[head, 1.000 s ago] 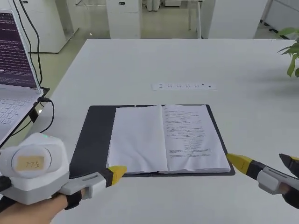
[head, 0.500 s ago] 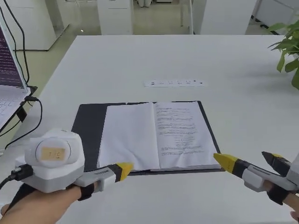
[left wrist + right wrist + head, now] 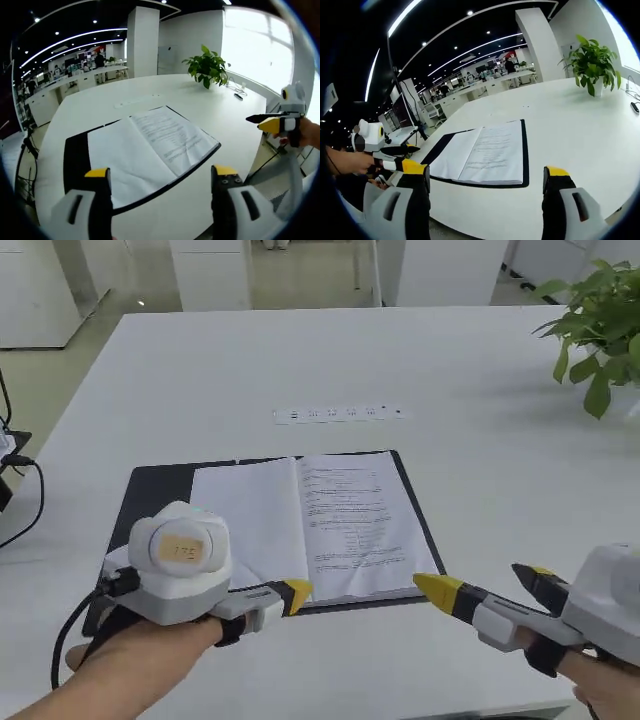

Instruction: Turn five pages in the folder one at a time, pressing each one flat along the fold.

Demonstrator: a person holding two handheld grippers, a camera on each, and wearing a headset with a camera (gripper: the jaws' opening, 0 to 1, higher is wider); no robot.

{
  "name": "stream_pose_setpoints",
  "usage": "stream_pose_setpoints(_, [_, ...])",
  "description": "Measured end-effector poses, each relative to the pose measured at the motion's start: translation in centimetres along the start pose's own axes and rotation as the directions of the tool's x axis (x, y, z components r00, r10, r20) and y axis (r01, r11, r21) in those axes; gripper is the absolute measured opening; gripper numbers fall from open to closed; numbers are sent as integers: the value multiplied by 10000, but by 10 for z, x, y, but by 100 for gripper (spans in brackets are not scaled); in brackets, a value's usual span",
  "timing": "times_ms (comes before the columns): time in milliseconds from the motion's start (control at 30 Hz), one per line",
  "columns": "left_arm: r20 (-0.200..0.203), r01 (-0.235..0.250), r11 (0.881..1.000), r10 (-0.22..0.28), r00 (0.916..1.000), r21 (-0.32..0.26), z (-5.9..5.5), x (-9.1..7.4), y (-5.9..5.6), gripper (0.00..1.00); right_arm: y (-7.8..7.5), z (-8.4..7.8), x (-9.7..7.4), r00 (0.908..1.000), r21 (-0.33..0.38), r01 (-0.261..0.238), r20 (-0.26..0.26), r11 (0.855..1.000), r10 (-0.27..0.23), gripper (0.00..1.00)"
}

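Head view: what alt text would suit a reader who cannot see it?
An open folder lies on a white table. The left hand-held gripper and right hand-held gripper, both open, hover by its near edge.

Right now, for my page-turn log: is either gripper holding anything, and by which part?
Nothing is held. The left gripper and right gripper both have jaws open and empty, near the open folder.

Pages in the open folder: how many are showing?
2: a blank page left of the fold, a printed page right of it. Further pages may lie hidden underneath.
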State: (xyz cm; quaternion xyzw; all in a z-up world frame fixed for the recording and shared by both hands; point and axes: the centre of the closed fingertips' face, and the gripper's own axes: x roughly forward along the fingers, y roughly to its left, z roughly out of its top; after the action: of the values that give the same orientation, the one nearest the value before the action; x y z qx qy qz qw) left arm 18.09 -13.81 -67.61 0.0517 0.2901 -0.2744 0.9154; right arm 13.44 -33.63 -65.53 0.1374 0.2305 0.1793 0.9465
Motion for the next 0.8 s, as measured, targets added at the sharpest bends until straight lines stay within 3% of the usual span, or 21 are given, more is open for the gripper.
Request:
stream_pose_setpoints(200, [-183, 288, 9996, -288, 9994, -16, 2, 28, -18, 78, 0, -2, 0, 10000, 33, -18, -81, 10000, 19, 92])
stream_pose_setpoints(467, [-550, 560, 9983, -552, 9970, 128, -4, 60, -38, 73, -5, -3, -1, 10000, 178, 23, -79, 9998, -22, 90])
stream_pose_setpoints(800, [-698, 754, 9971, -746, 9948, 90, -7, 95, -63, 68, -7, -2, -1, 10000, 260, 29, -41, 9997, -28, 88])
